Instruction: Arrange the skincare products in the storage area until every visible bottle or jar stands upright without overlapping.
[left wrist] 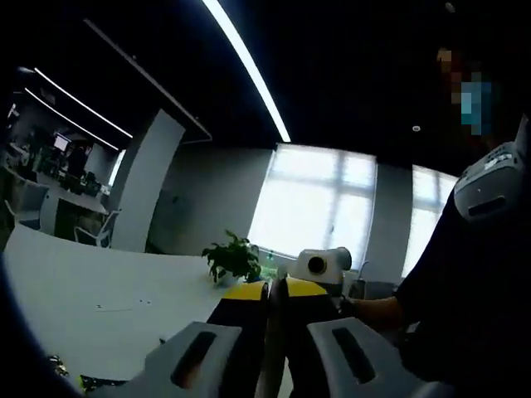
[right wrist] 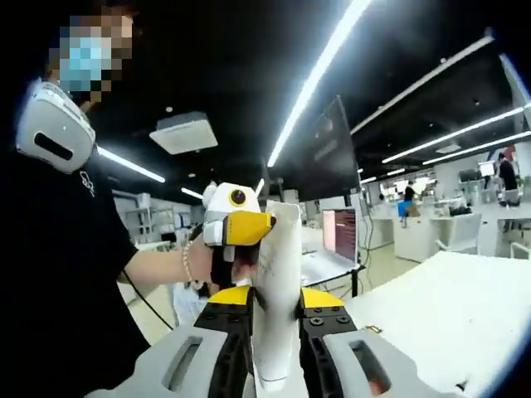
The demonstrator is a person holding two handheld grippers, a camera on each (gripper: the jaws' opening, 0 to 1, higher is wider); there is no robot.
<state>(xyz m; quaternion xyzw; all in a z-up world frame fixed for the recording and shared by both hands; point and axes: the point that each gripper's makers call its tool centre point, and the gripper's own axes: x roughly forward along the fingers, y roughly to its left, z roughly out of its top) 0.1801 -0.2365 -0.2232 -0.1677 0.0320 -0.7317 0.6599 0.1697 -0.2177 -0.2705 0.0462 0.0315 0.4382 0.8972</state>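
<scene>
A tall white skincare bottle (right wrist: 278, 290) stands upright between the yellow-tipped jaws of my right gripper (right wrist: 276, 300), which is shut on its lower part. In the right gripper view my left gripper (right wrist: 241, 225) reaches in from the left, held by a person's hand, with its yellow tip against the bottle's upper part. In the left gripper view my left gripper (left wrist: 274, 288) has its jaws pressed close together, and I see nothing between them. Both grippers are held up in the air, above a white table (left wrist: 99, 307).
A potted green plant (left wrist: 232, 259) stands on the white table near bright windows (left wrist: 311, 203). A person in a dark shirt (right wrist: 58, 274) is close on one side. A dark monitor (right wrist: 323, 166) and white desks (right wrist: 448, 307) lie beyond. Small shiny items (left wrist: 62, 369) lie at the table's near edge.
</scene>
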